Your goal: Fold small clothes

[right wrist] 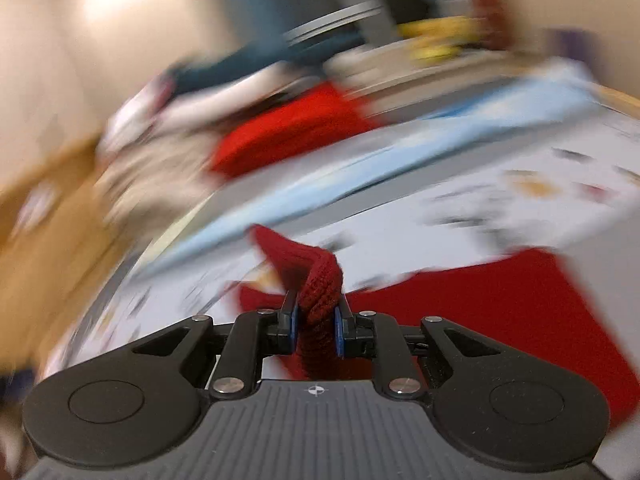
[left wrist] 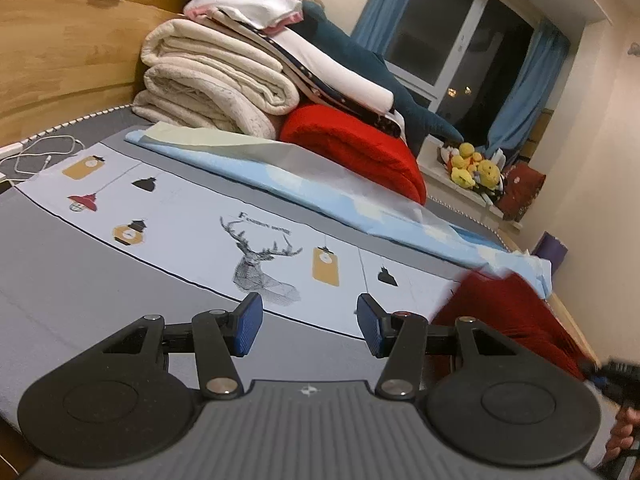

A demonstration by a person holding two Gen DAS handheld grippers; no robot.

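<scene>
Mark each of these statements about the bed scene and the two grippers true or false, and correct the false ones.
1. The right gripper is clamped on dark red knitted fabric. True.
2. The left gripper holds a corner of the light blue sheet. False: its jaws stand apart with nothing between them.
3. A deer is printed on the bed cover. True.
4. The folded red blanket lies on top of the cream blanket stack. False: it lies beside the stack, on the bed.
5. The curtains are yellow. False: they are blue.
</scene>
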